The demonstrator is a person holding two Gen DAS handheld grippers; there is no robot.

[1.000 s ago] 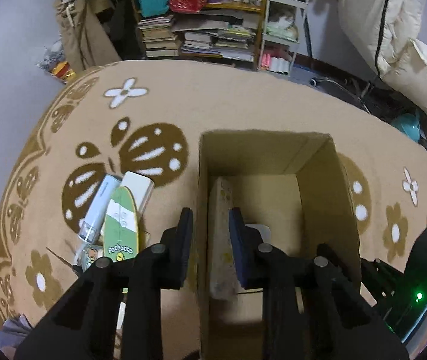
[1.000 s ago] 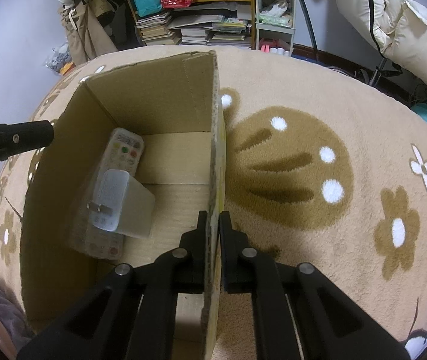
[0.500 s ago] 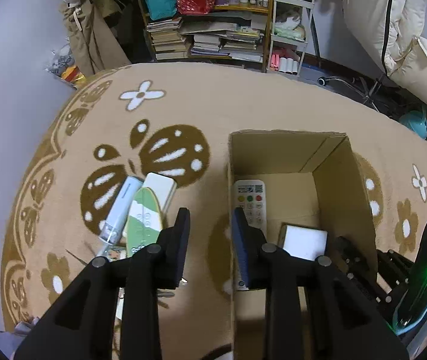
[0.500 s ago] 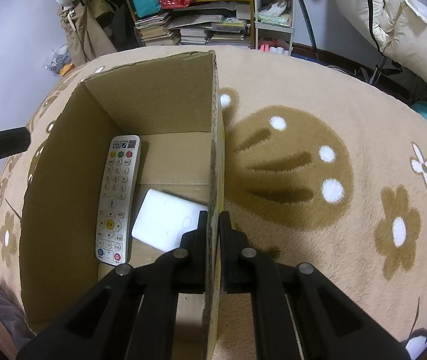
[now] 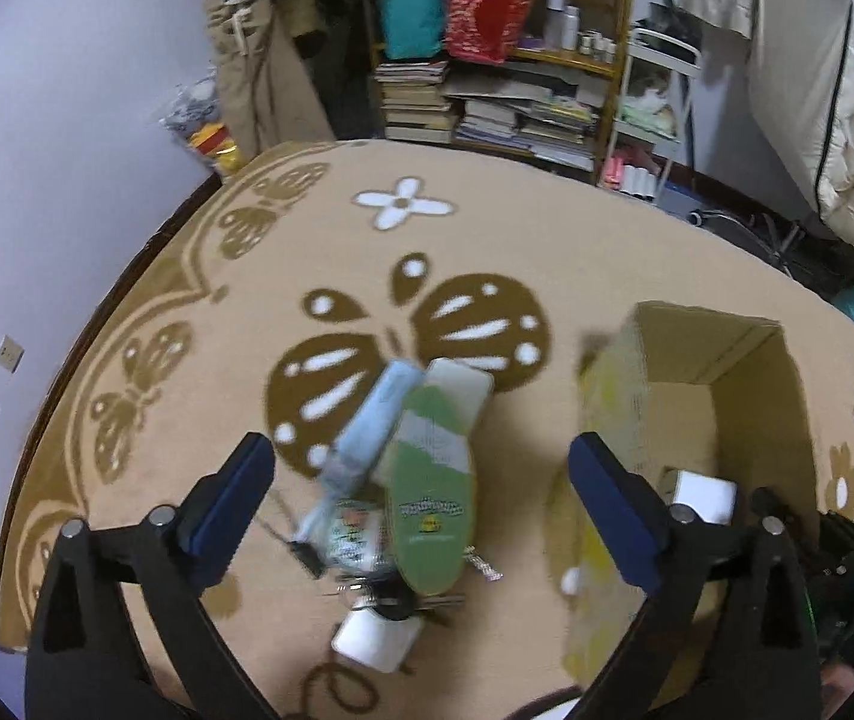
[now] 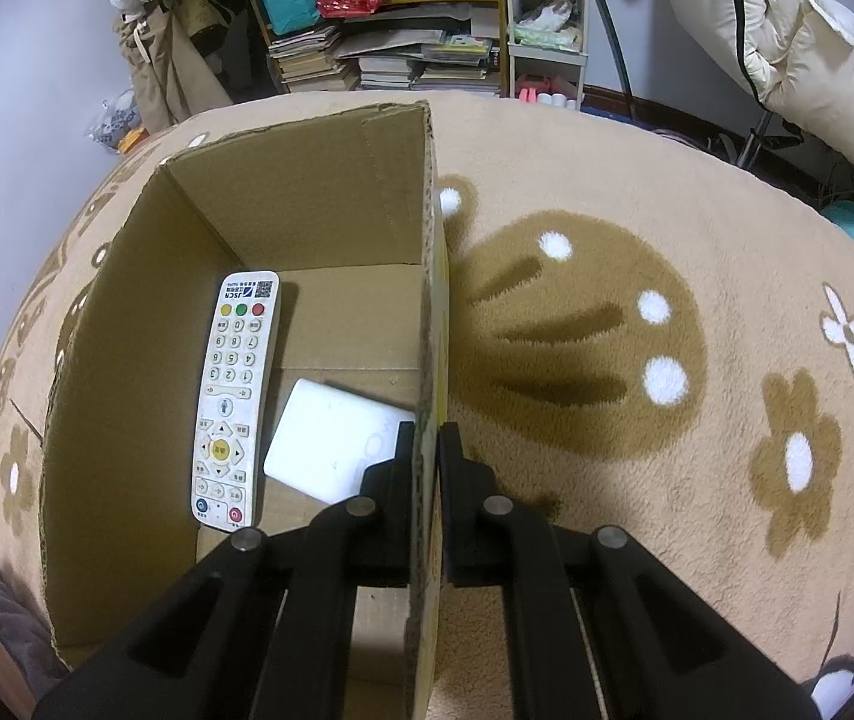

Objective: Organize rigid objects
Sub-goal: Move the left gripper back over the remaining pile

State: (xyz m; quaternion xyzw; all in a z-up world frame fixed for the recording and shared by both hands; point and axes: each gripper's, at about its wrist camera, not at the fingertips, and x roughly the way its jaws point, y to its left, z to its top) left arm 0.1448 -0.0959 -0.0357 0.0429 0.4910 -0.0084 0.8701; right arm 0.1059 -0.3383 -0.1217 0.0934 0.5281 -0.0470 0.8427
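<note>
The right tongs are pinching the right wall of the open cardboard box, one finger inside and one outside. Inside the box, a white remote control is lying lengthwise along the left wall, and a white rectangular pad is lying flat just beside it. The box is sitting on a tan patterned carpet.

Tan butterfly rug carries cardboard box, green board, blue tube, white case.
</note>
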